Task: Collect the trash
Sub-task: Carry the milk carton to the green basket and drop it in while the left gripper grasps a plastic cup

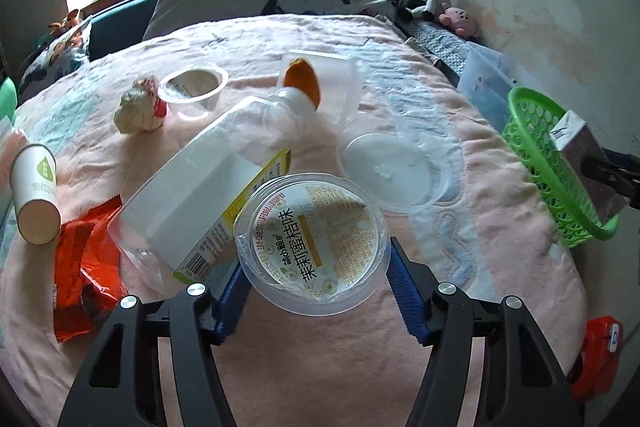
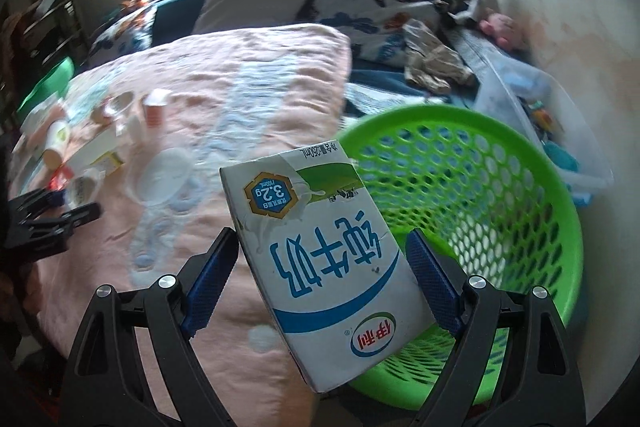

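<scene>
1. The left tongs [image 1: 316,291] straddle a clear jelly cup [image 1: 312,243] on the pink bed [image 1: 500,227]; whether they pinch it is unclear.
2. An empty bottle [image 1: 212,187] touches the cup; an orange wrapper [image 1: 86,259] lies near.
3. The right tongs [image 2: 324,283] clasp a milk carton [image 2: 320,259] at the green basket [image 2: 500,187] rim.

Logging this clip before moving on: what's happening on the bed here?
A person is clearing trash off a pink blanket with handheld tongs. The right tongs hold a milk carton at the rim of a green basket. The left tongs bracket a clear jelly cup; whether the pads press it is unclear. A plastic bottle, paper cup, red wrapper and loose lid remain.
</scene>
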Demonstrator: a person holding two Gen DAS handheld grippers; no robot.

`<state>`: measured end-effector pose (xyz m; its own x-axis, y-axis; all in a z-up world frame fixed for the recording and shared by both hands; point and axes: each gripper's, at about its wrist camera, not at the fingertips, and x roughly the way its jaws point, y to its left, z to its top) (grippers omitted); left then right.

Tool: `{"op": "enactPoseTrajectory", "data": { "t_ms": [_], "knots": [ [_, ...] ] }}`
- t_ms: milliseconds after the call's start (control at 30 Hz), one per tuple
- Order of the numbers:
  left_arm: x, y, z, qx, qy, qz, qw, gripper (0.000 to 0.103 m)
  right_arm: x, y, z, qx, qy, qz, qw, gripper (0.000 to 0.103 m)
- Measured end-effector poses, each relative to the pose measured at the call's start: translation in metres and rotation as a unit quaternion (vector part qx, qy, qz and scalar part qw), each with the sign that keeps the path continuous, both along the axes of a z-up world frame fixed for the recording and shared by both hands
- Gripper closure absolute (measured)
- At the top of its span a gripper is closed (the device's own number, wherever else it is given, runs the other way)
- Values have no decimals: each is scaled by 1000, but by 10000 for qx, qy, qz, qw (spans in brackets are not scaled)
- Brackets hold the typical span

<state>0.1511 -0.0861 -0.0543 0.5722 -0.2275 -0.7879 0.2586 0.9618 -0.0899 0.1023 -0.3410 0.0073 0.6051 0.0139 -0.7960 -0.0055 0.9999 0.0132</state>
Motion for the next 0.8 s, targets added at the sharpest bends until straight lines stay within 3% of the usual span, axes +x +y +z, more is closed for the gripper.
{"op": "enactPoseTrajectory", "data": {
  "t_ms": [167,367,800],
  "knots": [
    [-8,-6,19,-165,-122,-158,9997,41,5,-22,-14,-66,121,-411,9991,18],
    [-5,-24,38,-327,-203,-462,9982,41,11,-46,-34,191,267,-754,9966,18],
    [24,-98,75,-509,-359,-1245,9903,41,10,-63,-34,347,208,-858,9955,14]
  ]
}}
